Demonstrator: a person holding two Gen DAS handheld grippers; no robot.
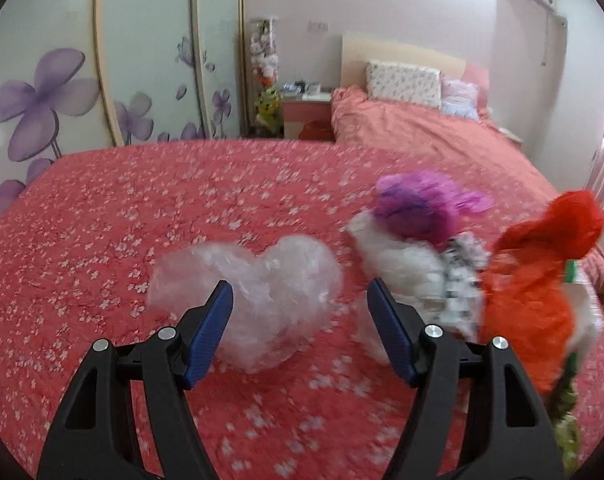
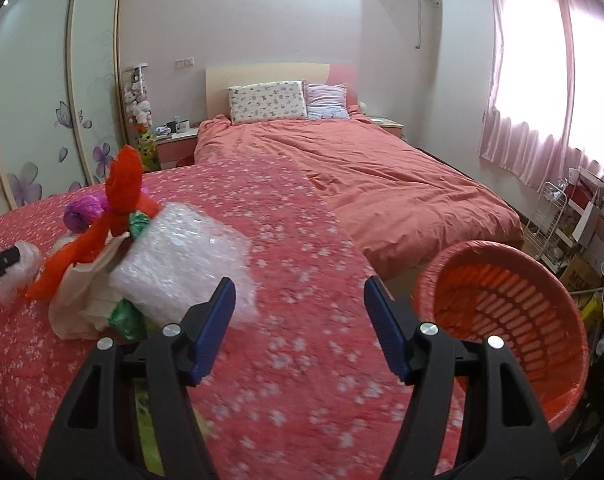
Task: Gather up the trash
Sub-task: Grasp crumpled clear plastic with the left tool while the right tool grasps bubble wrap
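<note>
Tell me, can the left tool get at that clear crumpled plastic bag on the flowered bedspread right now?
Probably yes. The left tool is open and empty, and the clear crumpled plastic bag lies straight ahead between its fingers' line on the flowered bedspread, with nothing over it. The purple and orange bags sit off to the side.

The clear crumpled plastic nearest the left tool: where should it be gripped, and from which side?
Grip the clear crumpled plastic across its near lobe, coming from the front and slightly above, as the left tool already faces it. It is a soft, two-lobed wad lying loose on the floral bedspread, so any pinch should hold, and its near side is unobstructed.
</note>
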